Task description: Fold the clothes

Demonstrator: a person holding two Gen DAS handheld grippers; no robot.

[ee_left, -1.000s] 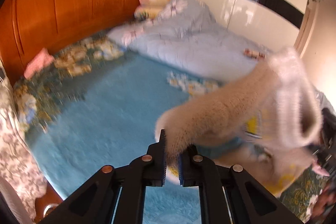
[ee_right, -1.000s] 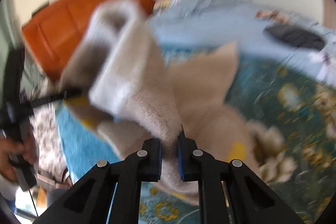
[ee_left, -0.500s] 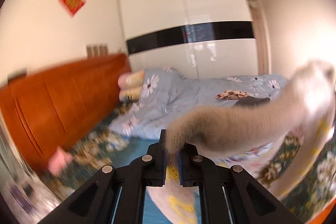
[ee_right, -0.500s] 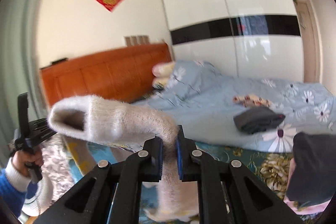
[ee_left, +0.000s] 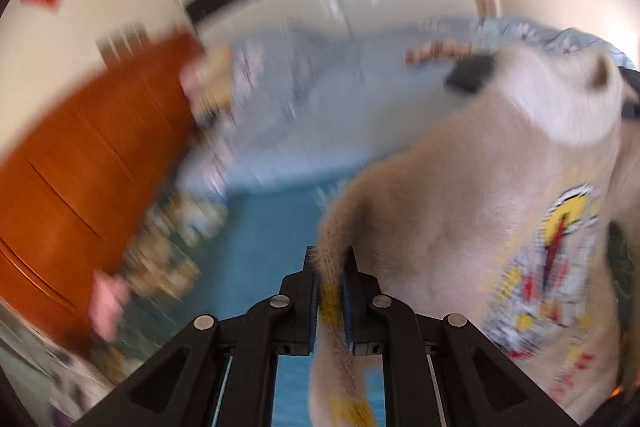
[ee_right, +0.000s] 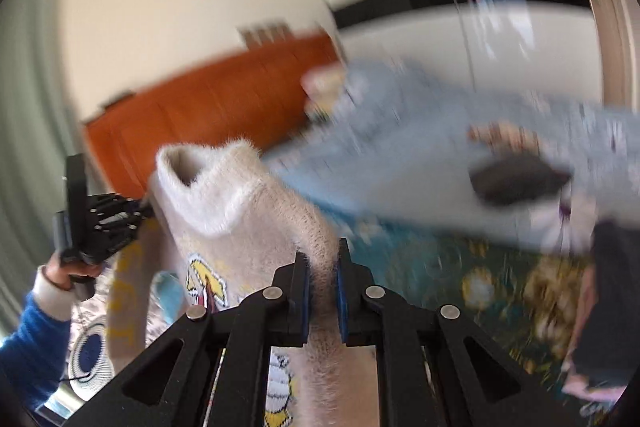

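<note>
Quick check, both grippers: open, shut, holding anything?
Left gripper: shut on the fuzzy beige sweater.
Right gripper: shut on the same sweater, near its collar.

You have the fuzzy beige sweater (ee_left: pixel 460 195) with its white ribbed collar and yellow cartoon print lifted off the bed, stretched in the air, hanging unfolded, fabric pinched at two points.

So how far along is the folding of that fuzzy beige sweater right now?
Early. Done: the fuzzy beige sweater is picked up, off the bed. In hand: the left gripper and the right gripper each pinch a fuzzy edge, and it hangs between them, print showing. Left: laying it flat and every fold; none shows yet.
</note>
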